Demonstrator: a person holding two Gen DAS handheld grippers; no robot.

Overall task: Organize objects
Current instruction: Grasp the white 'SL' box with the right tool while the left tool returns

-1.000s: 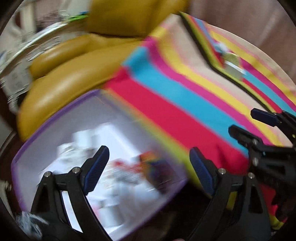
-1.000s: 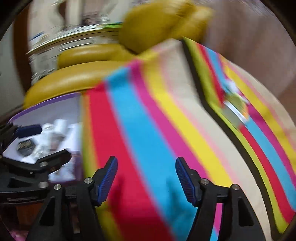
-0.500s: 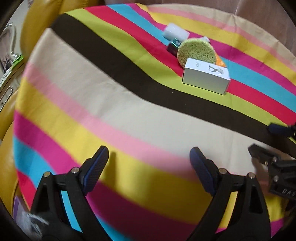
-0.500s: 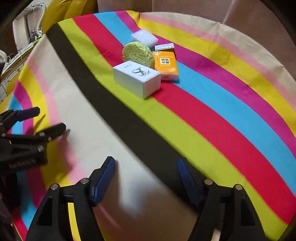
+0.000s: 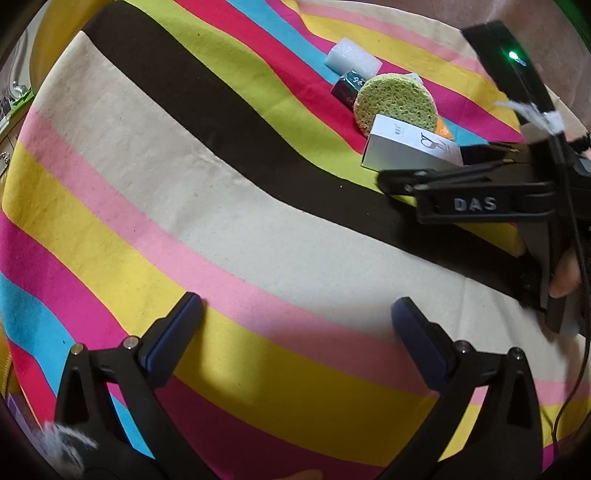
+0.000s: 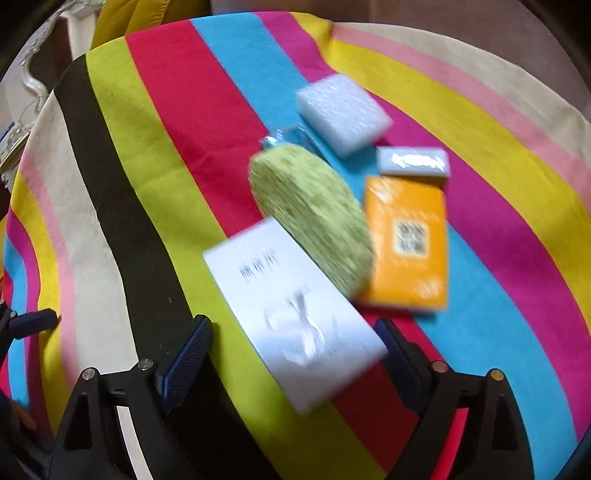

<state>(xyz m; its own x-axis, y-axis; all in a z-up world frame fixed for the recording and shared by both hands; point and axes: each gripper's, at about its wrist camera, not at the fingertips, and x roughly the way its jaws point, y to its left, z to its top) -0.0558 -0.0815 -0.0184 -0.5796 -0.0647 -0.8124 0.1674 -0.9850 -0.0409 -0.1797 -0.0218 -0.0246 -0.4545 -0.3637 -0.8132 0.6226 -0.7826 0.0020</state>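
Note:
A cluster of objects lies on the striped cloth (image 5: 184,177): a white box (image 6: 295,317), a round green sponge (image 6: 314,221), an orange packet (image 6: 406,240), a white foam block (image 6: 343,110), a small white packet (image 6: 413,162) and a dark small packet (image 5: 345,88). My right gripper (image 6: 295,354) is open, its jaws on either side of the near end of the white box (image 5: 406,149). In the left wrist view it (image 5: 424,173) reaches in from the right. My left gripper (image 5: 295,321) is open and empty over bare cloth, well short of the cluster.
The striped cloth (image 6: 129,221) covers the whole surface. Yellow cushions (image 6: 147,14) and a white ornate furniture piece (image 6: 37,66) lie beyond its far left edge. A person's hand (image 5: 565,273) holds the right gripper's handle.
Both grippers swung from the purple box and yellow cushions onto the cloth. The right gripper then advanced to the white box, which now lies between its jaws. The left gripper moved little.

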